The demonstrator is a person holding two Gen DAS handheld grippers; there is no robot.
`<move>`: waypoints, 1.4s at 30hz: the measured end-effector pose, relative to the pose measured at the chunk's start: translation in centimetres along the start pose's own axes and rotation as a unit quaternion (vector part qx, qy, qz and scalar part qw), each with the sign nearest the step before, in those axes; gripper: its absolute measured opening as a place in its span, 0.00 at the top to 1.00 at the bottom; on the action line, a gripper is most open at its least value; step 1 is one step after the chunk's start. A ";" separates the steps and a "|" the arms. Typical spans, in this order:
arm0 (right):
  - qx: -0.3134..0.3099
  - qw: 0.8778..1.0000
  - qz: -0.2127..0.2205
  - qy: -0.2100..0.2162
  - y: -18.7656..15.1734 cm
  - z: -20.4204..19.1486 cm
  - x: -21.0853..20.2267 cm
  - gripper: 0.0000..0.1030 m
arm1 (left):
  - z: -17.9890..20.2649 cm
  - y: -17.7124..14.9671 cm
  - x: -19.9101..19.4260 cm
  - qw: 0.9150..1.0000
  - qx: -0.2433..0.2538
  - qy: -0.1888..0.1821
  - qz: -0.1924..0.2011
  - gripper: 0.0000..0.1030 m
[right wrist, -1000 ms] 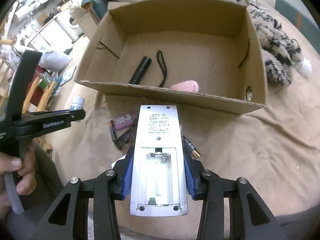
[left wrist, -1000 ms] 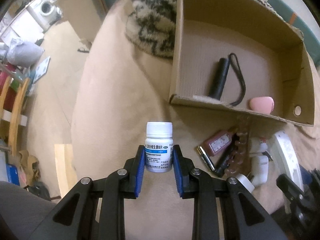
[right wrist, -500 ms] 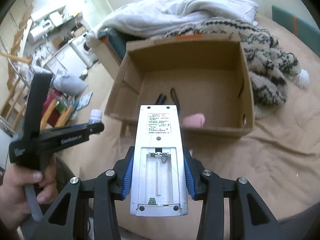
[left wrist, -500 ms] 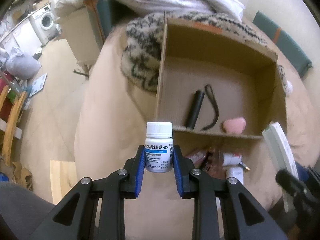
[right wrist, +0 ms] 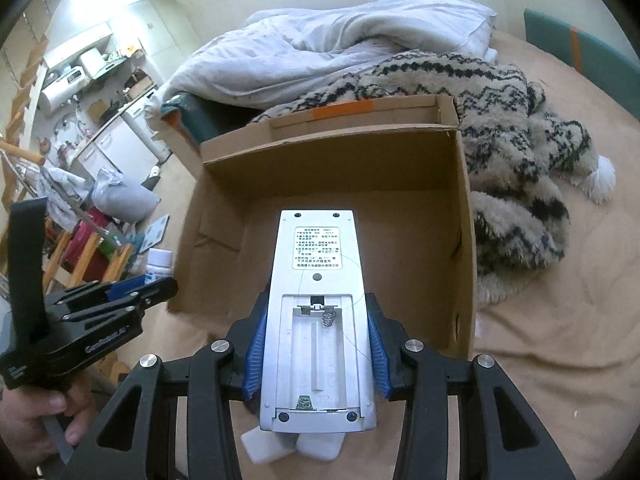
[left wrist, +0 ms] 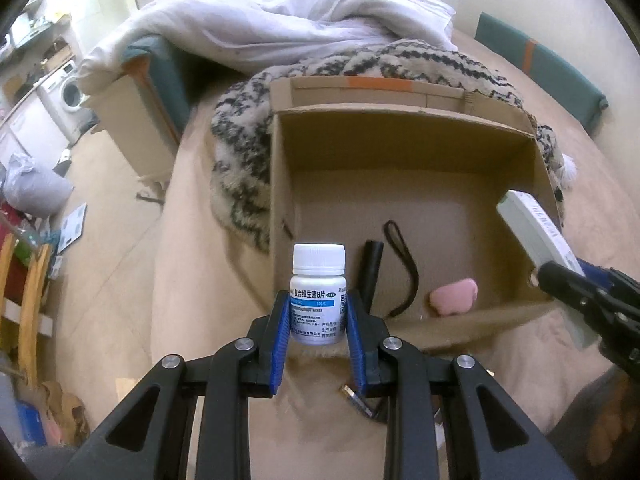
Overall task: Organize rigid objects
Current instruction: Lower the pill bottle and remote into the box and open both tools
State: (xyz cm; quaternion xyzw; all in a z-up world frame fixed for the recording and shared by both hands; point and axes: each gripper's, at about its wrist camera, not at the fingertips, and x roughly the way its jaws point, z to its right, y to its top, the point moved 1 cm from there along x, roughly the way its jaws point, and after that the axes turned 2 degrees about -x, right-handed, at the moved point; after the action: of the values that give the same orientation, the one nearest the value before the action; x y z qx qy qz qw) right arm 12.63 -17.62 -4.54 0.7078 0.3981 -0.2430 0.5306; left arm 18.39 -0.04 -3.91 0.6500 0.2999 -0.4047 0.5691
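My left gripper (left wrist: 318, 312) is shut on a white pill bottle (left wrist: 319, 280) with a blue label, held upright above the near left corner of the open cardboard box (left wrist: 276, 168). My right gripper (right wrist: 316, 344) is shut on a white remote control (right wrist: 318, 288), back side up with its battery bay open, held above the box's near wall (right wrist: 464, 240). The remote also shows at the right of the left wrist view (left wrist: 536, 232). Inside the box lie a black flashlight (left wrist: 370, 268) with a strap and a pink object (left wrist: 456, 296).
The box sits on a beige bed cover (right wrist: 560, 320). A patterned fluffy blanket (right wrist: 516, 184) and a white duvet (left wrist: 280, 28) lie behind and beside it. A battery (left wrist: 358, 400) lies on the cover below my left gripper. The floor and furniture are off to the left.
Both grippers have risen and moved forward over the box with their loads. The loose items in front of the box have dropped out of sight beneath them.
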 end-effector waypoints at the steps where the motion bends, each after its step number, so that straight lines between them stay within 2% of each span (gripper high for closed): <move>1: 0.002 1.000 -0.003 0.001 0.3 0.2 0.5 0.56 | 0.3 0.5 0.3 1.000 0.005 0.002 0.000 0.76; 9: -0.014 0.999 -0.032 -0.014 2.3 0.6 4.6 0.56 | 2.1 2.8 3.5 1.000 0.018 -0.003 -0.011 0.76; 12: -0.026 0.998 -0.042 -0.025 2.8 0.5 6.0 0.56 | 1.8 2.7 5.4 0.999 -0.009 -0.036 -0.031 0.76; 17: -0.028 0.997 -0.069 -0.035 2.8 0.8 8.1 0.56 | 1.8 1.7 7.0 0.999 0.011 0.000 -0.031 0.76; 20: -0.003 0.995 -0.100 -0.025 2.0 1.4 9.7 0.56 | 1.6 1.4 7.6 0.999 0.011 0.004 -0.035 0.76; 23: -0.008 0.992 -0.118 -0.035 1.2 1.2 10.5 0.56 | 2.0 1.5 7.6 0.999 0.018 0.003 -0.028 0.76; 29: -0.012 0.991 -0.122 -0.059 0.9 1.2 11.0 0.56 | 2.5 1.3 7.7 0.999 0.025 -0.001 -0.033 0.76; 35: 0.001 0.990 -0.133 -0.055 0.7 1.3 11.7 0.55 | 2.6 1.2 7.7 0.999 0.029 0.003 -0.033 0.76; 42: 0.016 0.992 -0.118 -0.043 1.1 2.0 10.8 0.53 | 2.3 1.4 7.9 0.999 0.022 0.007 -0.036 0.76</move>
State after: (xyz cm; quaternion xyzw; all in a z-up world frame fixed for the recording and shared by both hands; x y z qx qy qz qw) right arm 19.79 -16.38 -12.87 0.6528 0.4522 -0.3403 0.5035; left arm 23.01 -3.10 -10.15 0.6539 0.3184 -0.4265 0.5377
